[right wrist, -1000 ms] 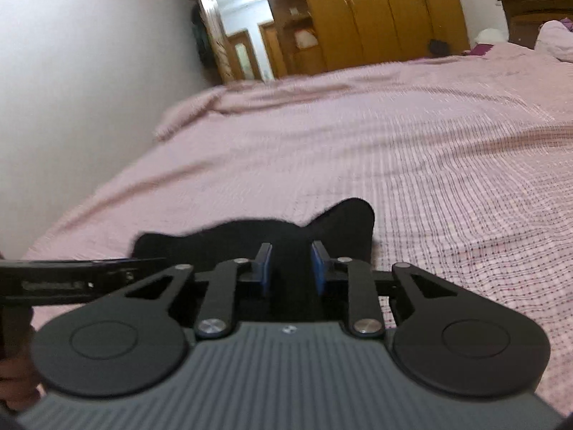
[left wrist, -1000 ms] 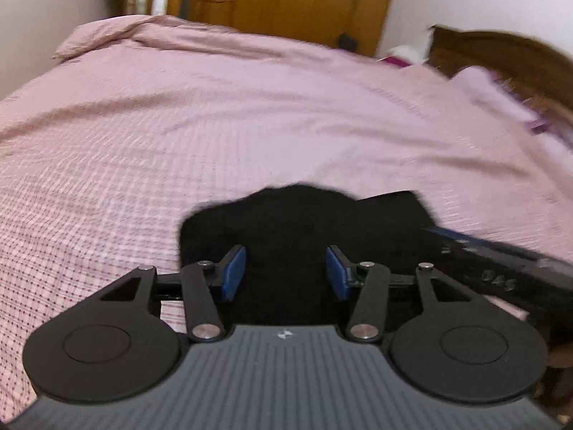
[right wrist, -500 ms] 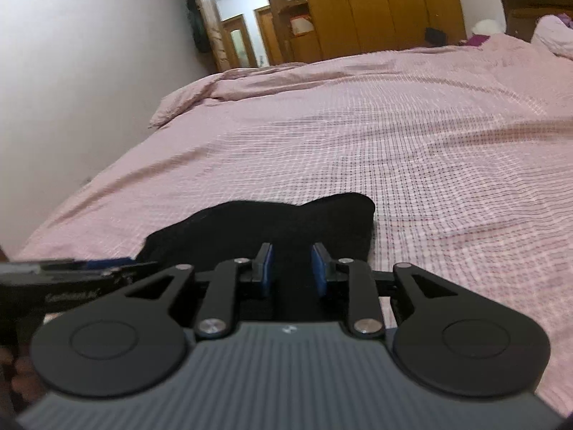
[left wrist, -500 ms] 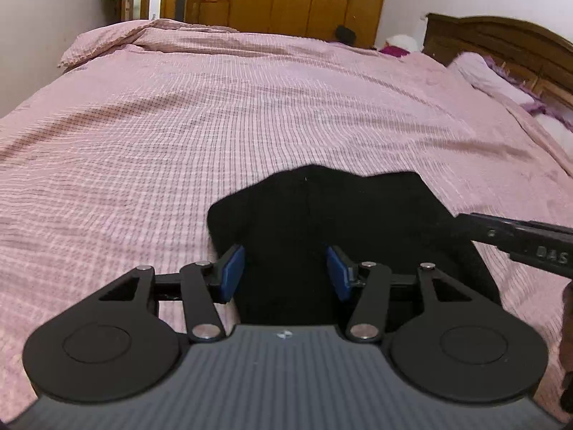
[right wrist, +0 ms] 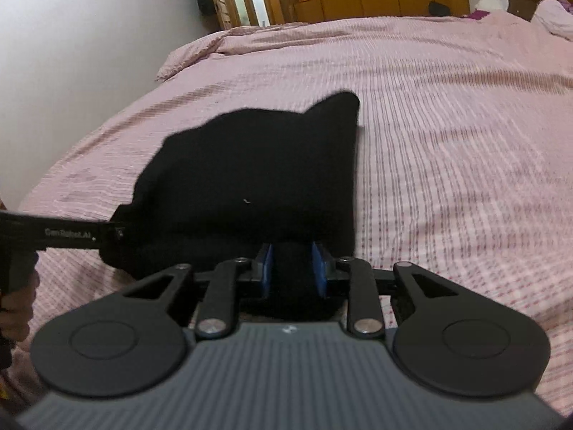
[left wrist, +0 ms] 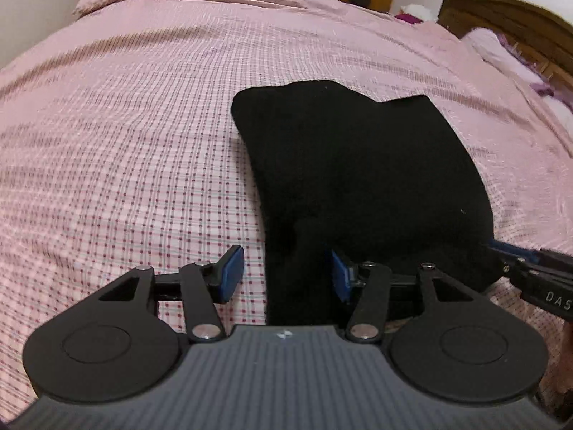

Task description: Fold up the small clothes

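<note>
A black garment is spread on the pink checked bedspread, its near edge drawn up toward both tools. The right gripper is clamped on a bunched fold of that edge, blue pads pressed against the cloth on both sides. The left gripper is held apart: its right pad is seen against the fabric, while its left pad is kept clear over the bedspread. A wooden headboard is seen beyond.
</note>
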### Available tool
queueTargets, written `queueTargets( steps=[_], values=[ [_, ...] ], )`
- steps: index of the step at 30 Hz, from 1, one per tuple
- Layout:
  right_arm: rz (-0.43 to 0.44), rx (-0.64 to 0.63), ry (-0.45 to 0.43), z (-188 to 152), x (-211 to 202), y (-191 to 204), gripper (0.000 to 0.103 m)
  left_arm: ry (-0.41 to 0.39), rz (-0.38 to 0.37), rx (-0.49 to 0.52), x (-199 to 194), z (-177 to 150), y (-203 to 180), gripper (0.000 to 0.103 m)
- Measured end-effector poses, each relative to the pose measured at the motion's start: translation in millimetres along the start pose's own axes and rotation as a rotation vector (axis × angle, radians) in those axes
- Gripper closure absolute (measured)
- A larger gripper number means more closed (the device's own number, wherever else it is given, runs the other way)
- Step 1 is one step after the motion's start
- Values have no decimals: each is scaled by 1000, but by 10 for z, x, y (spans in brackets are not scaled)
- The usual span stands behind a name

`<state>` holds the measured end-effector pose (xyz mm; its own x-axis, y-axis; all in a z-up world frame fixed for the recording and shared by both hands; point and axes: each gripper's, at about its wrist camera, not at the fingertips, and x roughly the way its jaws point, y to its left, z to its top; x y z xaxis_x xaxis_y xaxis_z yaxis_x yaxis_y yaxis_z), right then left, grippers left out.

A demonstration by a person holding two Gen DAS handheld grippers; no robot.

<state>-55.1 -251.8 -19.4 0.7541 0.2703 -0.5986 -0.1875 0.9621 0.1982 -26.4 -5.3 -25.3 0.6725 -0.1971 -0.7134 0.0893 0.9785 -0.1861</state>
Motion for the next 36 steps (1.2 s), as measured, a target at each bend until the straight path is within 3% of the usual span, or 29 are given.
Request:
queueTargets(
  steps=[7, 9, 11, 13, 16, 18, 20, 36],
  values=[
    [-17, 17, -31, 21, -124, 34, 74, 5, 20, -20, -160, 24, -36, 45],
    [-25, 17, -34, 39, -190, 63, 64, 9, 24, -30, -229, 30, -58, 43],
    [-33, 21, -38, 47, -254, 83, 44, 9, 33, -33, -315, 31, -89, 36],
    [-34, 24, -43, 53, -324, 109, 44, 2, 51, -29, -400, 18, -135, 24],
    [-45, 19, -32, 50, -410, 159, 43, -1, 76, -24, -507, -4, -188, 18],
    [-62, 12, -14, 37, -450, 189, 39, 7, 83, -22, -549, -21, -213, 15],
    [-67, 18, -4, 19, -482, 200, 28, 10, 100, -13, -578, -46, -242, 13],
    [-90, 73, 73, -120, -426, 153, 28, 114, 94, 19, -388, -238, -373, 11]
  ],
)
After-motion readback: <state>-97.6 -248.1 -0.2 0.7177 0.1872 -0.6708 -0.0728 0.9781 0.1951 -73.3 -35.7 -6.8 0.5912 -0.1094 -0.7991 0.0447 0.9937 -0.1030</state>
